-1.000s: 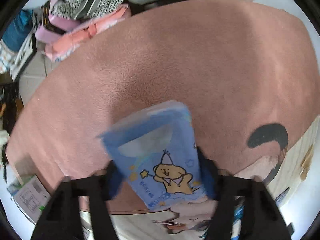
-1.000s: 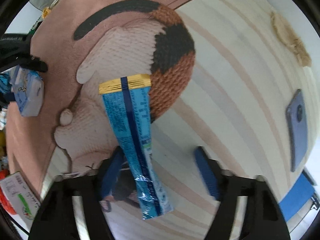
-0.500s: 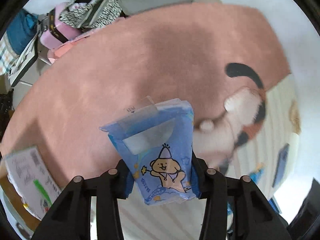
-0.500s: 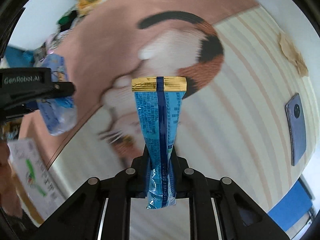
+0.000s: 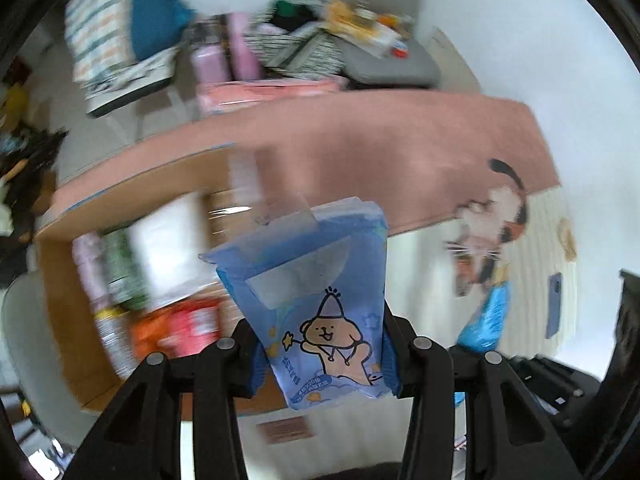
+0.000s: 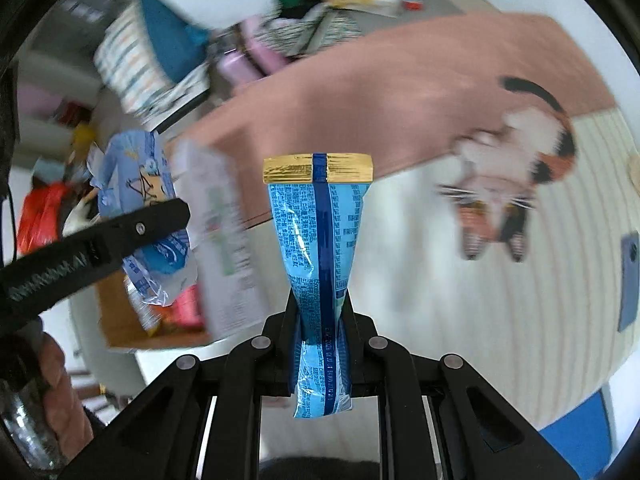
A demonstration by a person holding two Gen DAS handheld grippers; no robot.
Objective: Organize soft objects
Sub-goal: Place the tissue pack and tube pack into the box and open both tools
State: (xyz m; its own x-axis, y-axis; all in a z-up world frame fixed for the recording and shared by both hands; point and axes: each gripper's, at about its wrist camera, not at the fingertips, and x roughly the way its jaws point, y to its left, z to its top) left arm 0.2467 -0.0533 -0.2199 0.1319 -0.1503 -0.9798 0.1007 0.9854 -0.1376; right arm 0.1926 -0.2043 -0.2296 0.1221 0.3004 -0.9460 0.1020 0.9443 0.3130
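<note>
At far left a cardboard box (image 5: 132, 280) holds blurred packets, hard to identify. Just right of it the left gripper (image 5: 320, 354) clamps a blue tissue pack (image 5: 316, 300) printed with a bear, held in the air over the box's edge. Further right, the right gripper (image 6: 320, 344) pinches a blue snack wrapper (image 6: 320, 256) upright above the cat rug (image 6: 500, 184).
</note>
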